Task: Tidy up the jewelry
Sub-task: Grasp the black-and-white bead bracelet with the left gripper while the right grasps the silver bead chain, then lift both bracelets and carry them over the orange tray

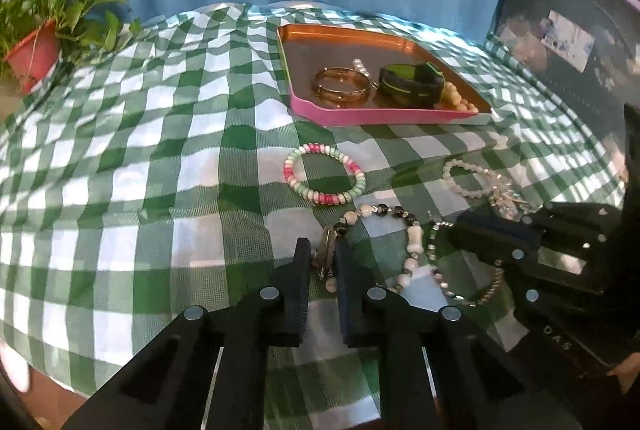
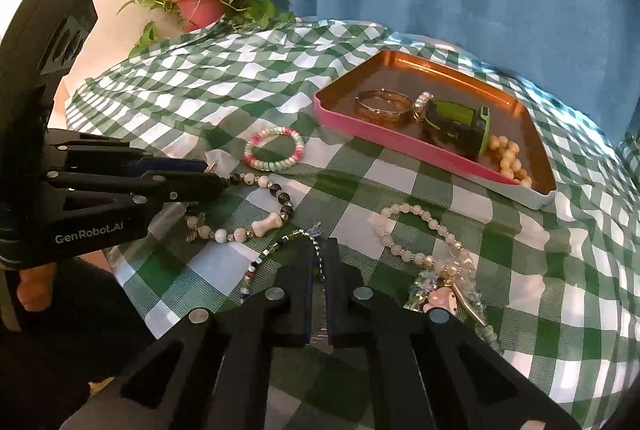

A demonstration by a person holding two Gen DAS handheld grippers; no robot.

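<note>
Step in hand, as I read it: both grippers picking loose pieces off the cloth (image 1: 120,170) to move into the tray (image 1: 384,112).

Tray sits at the far side of the table, well apart from the grippers. It holds a bangle (image 1: 340,84), a green-black band (image 1: 412,80), cream beads (image 1: 456,98) and a small pearl piece (image 1: 362,65).

Left gripper (image 1: 323,254): jaws nearly together, pinching the metal charm end of the black-white bracelet (image 1: 400,214); the rest of the bracelet lies on the cloth. Looks like a grip, but whether it is firm I can't tell.

Right gripper (image 2: 319,258): jaws close together around the chain (image 2: 280,246), near its top end. Chain runs between them; contact likely, not certain.

Loose on the cloth: pink-green bracelet (image 1: 324,176) between the grippers and the tray, pale bracelet (image 2: 416,234) with a charm cluster just beside the right gripper.

Next move calls for a straight lift first, then travel to the tray. The two held pieces lie just beside each other, so they may snag. The pink-green bracelet sits under the left gripper's path, so lift clear of it. The near half of the tray is crowded; the far half is bare.

Potted plant (image 2: 200,2) at the far corner, out of the way.
</note>
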